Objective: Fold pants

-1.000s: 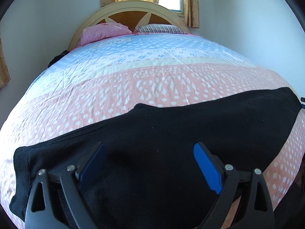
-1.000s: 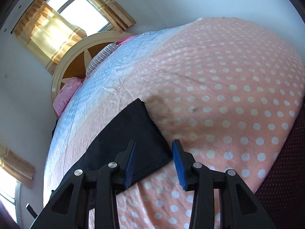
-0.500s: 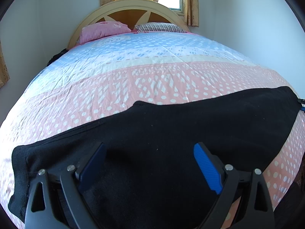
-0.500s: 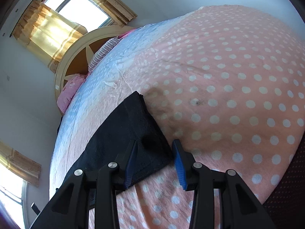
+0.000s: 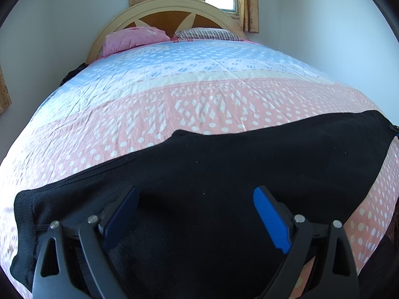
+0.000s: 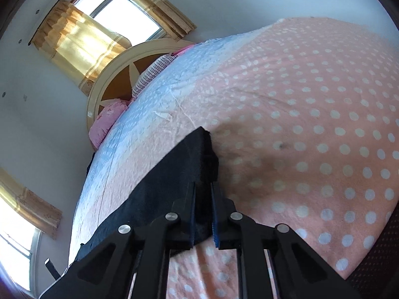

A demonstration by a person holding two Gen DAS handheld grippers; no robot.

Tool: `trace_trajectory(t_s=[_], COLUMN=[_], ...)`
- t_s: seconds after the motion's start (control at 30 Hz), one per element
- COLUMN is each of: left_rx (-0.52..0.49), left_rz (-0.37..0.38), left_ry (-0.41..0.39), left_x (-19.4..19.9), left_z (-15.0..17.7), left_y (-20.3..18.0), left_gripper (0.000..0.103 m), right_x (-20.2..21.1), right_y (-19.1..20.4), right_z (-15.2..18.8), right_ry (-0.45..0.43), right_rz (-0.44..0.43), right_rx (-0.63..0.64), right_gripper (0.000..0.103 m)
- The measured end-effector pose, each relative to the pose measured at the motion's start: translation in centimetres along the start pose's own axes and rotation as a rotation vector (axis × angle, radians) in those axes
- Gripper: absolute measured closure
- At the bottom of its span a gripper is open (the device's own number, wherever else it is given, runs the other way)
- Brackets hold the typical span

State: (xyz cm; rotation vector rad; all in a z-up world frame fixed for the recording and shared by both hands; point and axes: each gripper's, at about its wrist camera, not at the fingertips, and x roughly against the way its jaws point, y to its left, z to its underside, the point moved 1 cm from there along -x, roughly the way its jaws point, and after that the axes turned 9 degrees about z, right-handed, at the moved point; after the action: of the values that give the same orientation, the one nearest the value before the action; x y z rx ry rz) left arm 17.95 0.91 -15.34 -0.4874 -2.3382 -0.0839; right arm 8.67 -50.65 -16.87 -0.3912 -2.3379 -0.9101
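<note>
Black pants [image 5: 224,164] lie flat across the near part of the bed, stretched left to right. My left gripper [image 5: 195,206] is open, hovering just over the middle of the pants, nothing between its blue pads. My right gripper [image 6: 202,191] is shut on the end of the pants [image 6: 174,174]; the fabric is pinched between its pads and its corner is lifted off the sheet. The tip of the right gripper shows at the far right edge of the left wrist view [image 5: 395,130].
The bed sheet [image 5: 199,94] is pink with white dots near me, pale blue farther away. A pink pillow [image 5: 134,37] and a striped pillow [image 5: 207,33] lie against the wooden headboard [image 5: 172,12]. Walls and curtained windows stand behind and to the left.
My right gripper has closed on the end of the pants and raised the corner. My left gripper has stayed open over the pants, shifting only slightly.
</note>
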Motion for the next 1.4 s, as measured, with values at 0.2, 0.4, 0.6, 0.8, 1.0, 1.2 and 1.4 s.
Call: trace_trajectory(t_s=[0.2,0.4,0.6,0.8,1.0,1.2,1.4], left_rx=[-0.002,0.005,0.016,0.038,-0.007,-0.020,-0.033], left_rz=[0.000,0.014,0.031,0.126,0.257,0.395,0.497], left_ry=[-0.024,-0.042,-0.062,-0.066,-0.045,-0.022,0.036], left_x=[0.5,0.9,1.3,1.9,1.4,0.3,-2.5], left_z=[0.0,0.0,0.0,-0.3,-2.0,-4.4,-6.7], left_y=[0.0,0.0,0.2,-1.1,-5.2,-10.0,-15.2], left_gripper=[0.007,0.007,0.007,0.007,0.007,0.009,0.019], right_x=[4.1,4.9,0.8,-6.0,-6.0,-2.4,-1.2], right_y=[8.6,18.8,26.8,28.1,27.2,24.9,20.5], right_z=[0.4,3.6,10.6,16.7,16.7,15.5,11.2], right_ry=[-0.099,-0.068,0.059,0.211,0.298,0.225,0.064], right_rz=[-0.073,-0.174,-0.214,-0.142,-0.198,-0.236,-0.217], right_rx=[0.198,0.419,0.638,0.766,0.804,0.810,0.583], right_gripper=[0.092,0.092,0.092,0.092,0.079,0.078,0.078])
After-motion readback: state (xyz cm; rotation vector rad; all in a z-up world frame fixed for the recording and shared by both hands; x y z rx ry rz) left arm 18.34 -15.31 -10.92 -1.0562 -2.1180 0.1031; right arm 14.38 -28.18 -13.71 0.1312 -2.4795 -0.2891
